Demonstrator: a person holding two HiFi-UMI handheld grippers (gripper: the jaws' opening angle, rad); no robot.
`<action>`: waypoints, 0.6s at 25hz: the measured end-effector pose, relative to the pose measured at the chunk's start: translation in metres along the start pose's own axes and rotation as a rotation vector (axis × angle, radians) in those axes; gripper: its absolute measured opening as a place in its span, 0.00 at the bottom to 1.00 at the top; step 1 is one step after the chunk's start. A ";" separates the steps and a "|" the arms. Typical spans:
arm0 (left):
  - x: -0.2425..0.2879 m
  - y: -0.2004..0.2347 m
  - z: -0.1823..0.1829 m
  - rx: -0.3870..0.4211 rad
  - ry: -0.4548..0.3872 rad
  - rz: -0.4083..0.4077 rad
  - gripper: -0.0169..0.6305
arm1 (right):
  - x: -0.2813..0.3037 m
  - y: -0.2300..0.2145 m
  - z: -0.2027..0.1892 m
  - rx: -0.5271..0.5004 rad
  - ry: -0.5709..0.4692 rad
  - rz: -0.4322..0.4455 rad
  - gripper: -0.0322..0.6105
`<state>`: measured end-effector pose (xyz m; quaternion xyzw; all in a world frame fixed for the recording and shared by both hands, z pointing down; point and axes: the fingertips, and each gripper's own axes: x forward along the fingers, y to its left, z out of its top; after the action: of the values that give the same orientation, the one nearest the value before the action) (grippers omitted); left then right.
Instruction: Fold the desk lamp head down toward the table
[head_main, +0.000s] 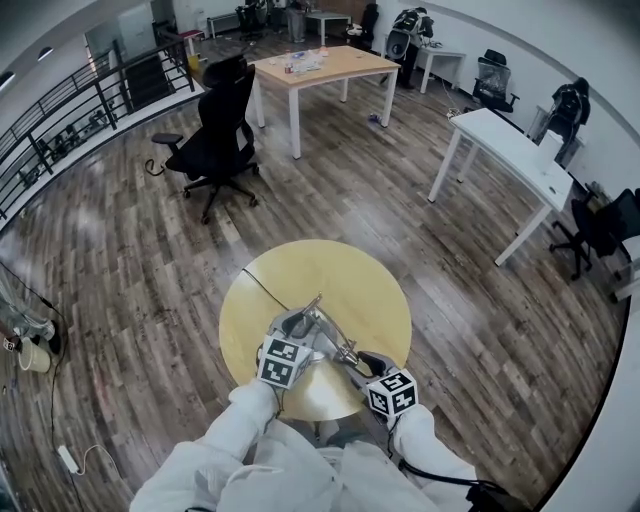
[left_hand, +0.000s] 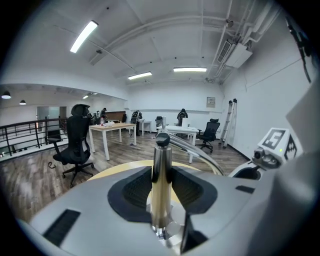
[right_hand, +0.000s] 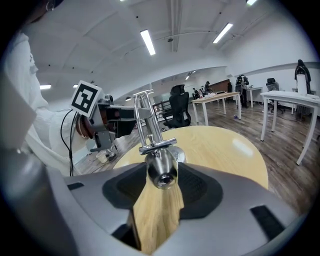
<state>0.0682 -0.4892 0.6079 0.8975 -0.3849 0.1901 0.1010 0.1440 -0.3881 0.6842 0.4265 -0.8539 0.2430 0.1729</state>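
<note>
Head view shows the slim silver metal desk lamp (head_main: 322, 325) standing at the near edge of the round pale-wood bench (head_main: 350, 272). The left tool (left_hand: 161, 192) is clamped tight on its upright metal post (left_hand: 161, 162). The right tool (right_hand: 159, 192) is closed around the steel-capped, wood-grain lamp head (right_hand: 156, 220).

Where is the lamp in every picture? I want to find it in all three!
Head view: the desk lamp is low centre, a small silver frame.
Left gripper view: its upright silver post stands low centre, clamped between the jaws.
Right gripper view: its silver knob, with a wooden part below it, sits at centre, clamped between the jaws.
Shared landmark: the round yellow table under the lamp.
</note>
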 end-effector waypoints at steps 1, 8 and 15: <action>-0.003 0.001 -0.003 0.010 -0.002 0.019 0.21 | -0.007 -0.002 0.000 0.008 -0.009 -0.006 0.36; -0.059 0.019 -0.008 -0.111 -0.040 0.163 0.21 | -0.060 -0.005 0.056 0.110 -0.195 -0.109 0.36; -0.093 -0.018 0.001 -0.246 -0.107 0.170 0.03 | -0.060 0.030 0.109 0.103 -0.351 -0.184 0.08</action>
<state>0.0226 -0.4162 0.5676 0.8514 -0.4847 0.1013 0.1732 0.1445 -0.3955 0.5568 0.5467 -0.8148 0.1916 0.0208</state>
